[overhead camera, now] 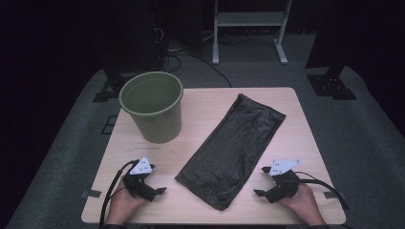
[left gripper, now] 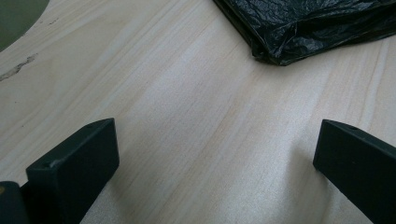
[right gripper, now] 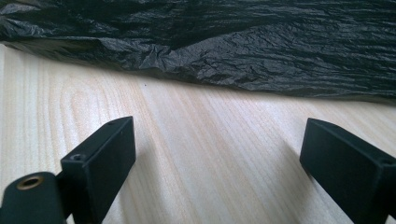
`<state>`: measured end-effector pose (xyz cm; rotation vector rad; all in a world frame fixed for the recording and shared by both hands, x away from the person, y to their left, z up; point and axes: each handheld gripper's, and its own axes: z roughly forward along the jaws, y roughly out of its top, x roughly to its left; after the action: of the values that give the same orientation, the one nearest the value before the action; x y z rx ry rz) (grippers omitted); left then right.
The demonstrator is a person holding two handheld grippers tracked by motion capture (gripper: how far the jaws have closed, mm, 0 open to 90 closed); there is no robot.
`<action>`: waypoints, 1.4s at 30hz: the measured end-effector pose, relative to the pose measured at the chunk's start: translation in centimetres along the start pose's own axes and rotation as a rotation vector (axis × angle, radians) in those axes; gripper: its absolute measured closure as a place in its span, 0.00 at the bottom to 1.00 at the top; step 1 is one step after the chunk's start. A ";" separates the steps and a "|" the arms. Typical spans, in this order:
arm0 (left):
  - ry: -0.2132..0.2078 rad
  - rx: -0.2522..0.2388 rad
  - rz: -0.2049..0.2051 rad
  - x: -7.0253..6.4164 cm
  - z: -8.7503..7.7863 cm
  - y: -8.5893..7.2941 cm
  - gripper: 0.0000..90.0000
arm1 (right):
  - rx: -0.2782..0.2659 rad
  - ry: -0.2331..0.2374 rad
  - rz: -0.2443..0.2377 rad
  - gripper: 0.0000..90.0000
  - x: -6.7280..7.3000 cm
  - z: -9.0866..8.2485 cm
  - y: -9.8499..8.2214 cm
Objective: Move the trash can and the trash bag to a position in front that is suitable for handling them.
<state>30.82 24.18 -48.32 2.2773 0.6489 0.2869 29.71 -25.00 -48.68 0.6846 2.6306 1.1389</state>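
Observation:
A flat black plastic bag [overhead camera: 234,148] lies slantwise across the middle of the wooden table [overhead camera: 305,143]. An empty olive-green bin [overhead camera: 153,105] stands upright at the table's back left. My left gripper [overhead camera: 160,179] rests near the front left edge, open, jaws pointing right toward the bag's near corner [left gripper: 299,37], with bare wood between them. My right gripper [overhead camera: 261,181] sits near the front right edge, open, pointing left at the bag's long side [right gripper: 210,46]; nothing lies between its jaws.
Dark tape tabs [overhead camera: 90,193] mark the table's front corners. Beyond the table are grey carpet, a white frame's legs [overhead camera: 248,28] and black stand bases [overhead camera: 332,86]. Cables [overhead camera: 329,183] trail from both grippers.

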 end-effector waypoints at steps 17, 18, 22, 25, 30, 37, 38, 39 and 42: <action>0.008 0.001 -0.007 -0.1 0.0 0.0 0.00 | -0.003 -0.038 0.053 0.14 0.7 -0.9 1.2; 0.009 0.001 -0.008 -0.2 0.0 0.0 0.00 | -0.004 -0.039 0.057 0.14 0.7 -0.9 1.4; 0.013 0.001 -0.013 -0.2 0.0 0.0 0.00 | -0.009 -0.032 0.059 0.14 1.1 -0.6 2.0; 0.019 0.001 -0.018 -0.3 0.1 0.1 0.00 | -0.021 -0.022 0.064 0.14 1.3 -0.4 2.7; 0.020 0.001 -0.019 -0.3 0.1 0.1 0.00 | -0.033 -0.011 0.059 0.16 1.5 0.4 3.6; 0.020 0.001 -0.019 -0.3 0.1 0.1 0.00 | -0.003 0.012 0.046 0.16 1.8 2.0 4.4; 0.020 0.001 -0.019 -0.3 0.1 0.1 0.00 | -0.003 0.012 0.046 0.16 1.8 2.0 4.4; 0.020 0.001 -0.019 -0.3 0.1 0.1 0.00 | -0.003 0.019 0.043 0.19 1.9 2.3 4.5; 0.020 0.001 -0.019 -0.3 0.1 0.1 0.00 | -0.003 0.041 0.049 0.23 1.8 2.8 4.5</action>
<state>30.60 23.90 -48.32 2.2705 0.6805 0.3006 30.62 -19.64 -47.37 0.7368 2.6593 1.1827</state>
